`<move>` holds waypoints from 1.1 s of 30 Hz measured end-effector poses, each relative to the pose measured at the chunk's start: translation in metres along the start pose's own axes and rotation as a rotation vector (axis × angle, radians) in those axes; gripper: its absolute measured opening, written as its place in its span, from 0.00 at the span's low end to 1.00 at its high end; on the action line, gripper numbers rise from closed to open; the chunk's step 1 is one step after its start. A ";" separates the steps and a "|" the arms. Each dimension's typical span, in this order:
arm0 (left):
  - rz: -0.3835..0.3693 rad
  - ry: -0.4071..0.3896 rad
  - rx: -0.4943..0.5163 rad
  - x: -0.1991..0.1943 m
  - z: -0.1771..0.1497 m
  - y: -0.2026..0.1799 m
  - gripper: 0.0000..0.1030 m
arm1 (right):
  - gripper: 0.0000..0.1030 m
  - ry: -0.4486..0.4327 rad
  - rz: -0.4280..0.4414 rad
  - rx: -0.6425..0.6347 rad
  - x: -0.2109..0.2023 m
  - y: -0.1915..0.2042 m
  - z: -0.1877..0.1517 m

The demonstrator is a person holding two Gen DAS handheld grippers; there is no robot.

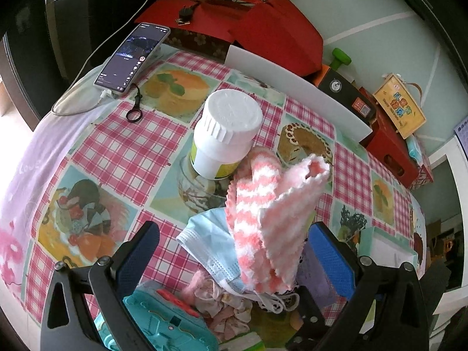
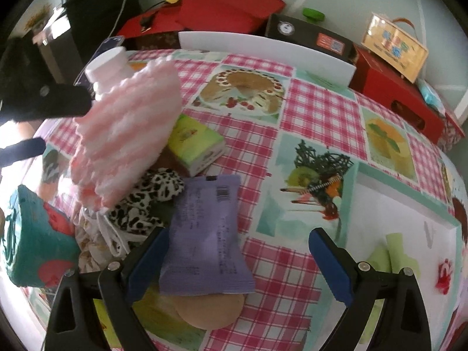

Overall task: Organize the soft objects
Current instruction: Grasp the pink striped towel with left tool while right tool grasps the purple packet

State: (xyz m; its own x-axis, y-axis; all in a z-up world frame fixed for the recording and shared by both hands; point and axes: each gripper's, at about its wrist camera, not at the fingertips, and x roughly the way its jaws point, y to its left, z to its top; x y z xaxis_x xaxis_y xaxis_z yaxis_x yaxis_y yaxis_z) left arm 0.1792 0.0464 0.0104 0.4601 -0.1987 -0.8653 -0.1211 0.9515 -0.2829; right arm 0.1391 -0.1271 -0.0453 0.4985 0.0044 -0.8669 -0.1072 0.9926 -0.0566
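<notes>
A fuzzy pink-and-white striped sock point(image 1: 257, 204) point(image 2: 128, 125) stands up on a heap of soft things on the checked tablecloth point(image 2: 316, 111). Beneath it lie a light blue face mask point(image 1: 207, 239), a pale pink scrunchie point(image 1: 216, 295) and a leopard-print scrunchie point(image 2: 146, 199). My left gripper point(image 1: 234, 251) is open around the heap, with the sock rising between its blue pads and neither pad pressing it. My right gripper point(image 2: 239, 263) is open low over the table. A purple packet point(image 2: 204, 234) lies between its fingers, close to the left pad.
A white-capped bottle point(image 1: 225, 134) stands just behind the sock. A teal toy point(image 1: 163, 321) sits at the heap's left and a green tissue pack point(image 2: 196, 143) behind it. A phone point(image 1: 131, 55), red boxes point(image 1: 263, 29) and a white board point(image 2: 263, 49) line the back.
</notes>
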 end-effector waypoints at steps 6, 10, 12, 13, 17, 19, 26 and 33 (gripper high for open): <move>-0.001 0.005 0.003 0.001 0.000 -0.001 0.99 | 0.95 0.005 -0.018 -0.067 0.004 0.014 -0.003; -0.004 0.011 0.007 0.003 -0.001 -0.003 0.99 | 0.95 0.020 -0.013 -0.054 0.012 0.010 -0.004; -0.005 0.015 0.012 0.005 -0.001 -0.004 0.99 | 0.95 0.016 -0.011 -0.048 0.013 0.009 -0.004; -0.005 0.016 0.015 0.005 -0.002 -0.005 0.99 | 0.95 0.013 -0.011 -0.046 0.013 0.008 -0.004; -0.007 0.018 0.028 0.007 -0.003 -0.009 0.99 | 0.93 0.004 0.012 -0.033 0.014 0.006 -0.004; -0.005 0.015 0.042 0.008 -0.003 -0.012 0.99 | 0.86 -0.001 0.026 -0.033 0.014 0.006 -0.004; -0.004 -0.010 0.091 0.012 -0.005 -0.022 0.98 | 0.66 -0.012 0.077 -0.024 0.012 0.006 -0.005; -0.014 -0.036 0.122 0.012 -0.006 -0.030 0.87 | 0.57 -0.012 0.088 -0.020 0.012 0.005 -0.005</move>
State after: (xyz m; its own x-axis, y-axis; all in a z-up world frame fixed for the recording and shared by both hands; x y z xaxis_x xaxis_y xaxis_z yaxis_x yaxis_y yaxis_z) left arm 0.1833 0.0140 0.0064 0.4924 -0.2060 -0.8456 -0.0075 0.9705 -0.2408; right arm 0.1402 -0.1229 -0.0581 0.4970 0.0929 -0.8627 -0.1680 0.9858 0.0094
